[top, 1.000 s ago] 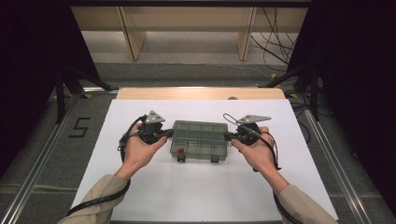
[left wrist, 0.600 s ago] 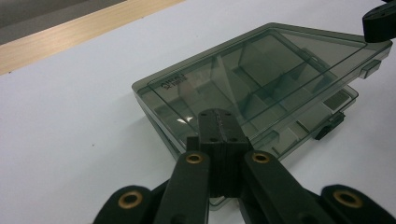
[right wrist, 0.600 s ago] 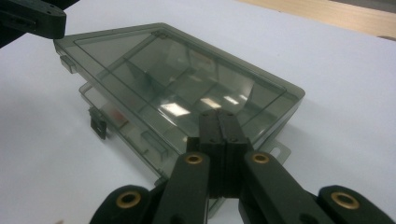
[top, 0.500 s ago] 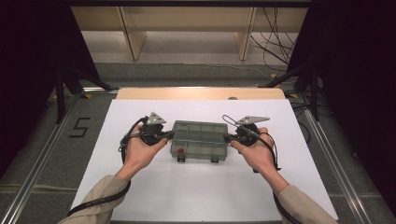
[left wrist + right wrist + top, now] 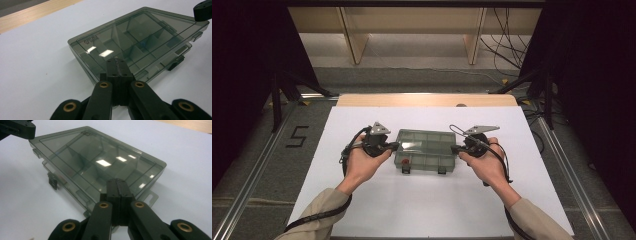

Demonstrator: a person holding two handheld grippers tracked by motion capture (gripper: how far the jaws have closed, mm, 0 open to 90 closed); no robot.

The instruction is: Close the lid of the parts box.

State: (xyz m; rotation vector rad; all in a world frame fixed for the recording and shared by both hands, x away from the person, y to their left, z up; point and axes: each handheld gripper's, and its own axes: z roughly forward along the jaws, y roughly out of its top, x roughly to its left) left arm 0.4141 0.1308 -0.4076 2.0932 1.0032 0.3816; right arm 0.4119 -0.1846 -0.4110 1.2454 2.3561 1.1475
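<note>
A smoky see-through compartment box [image 5: 424,149] lies flat in the middle of the white table, lid down, with two latches on its near side. A small red item [image 5: 405,161] shows through the lid at the front left. My left gripper [image 5: 394,146] is shut, its tips at the box's left end. In the left gripper view the closed left gripper [image 5: 116,61] rests over the edge of the box [image 5: 135,42]. My right gripper [image 5: 455,148] is shut at the right end. In the right gripper view the right gripper [image 5: 117,181] overlaps the rim of the box [image 5: 100,162].
The white table sheet [image 5: 432,200] has free room in front of and beside the box. A wooden strip [image 5: 427,100] runs along the far edge. A wooden shelf frame [image 5: 412,30] and cables [image 5: 507,40] stand beyond. A "5" mark [image 5: 297,136] is on the floor at the left.
</note>
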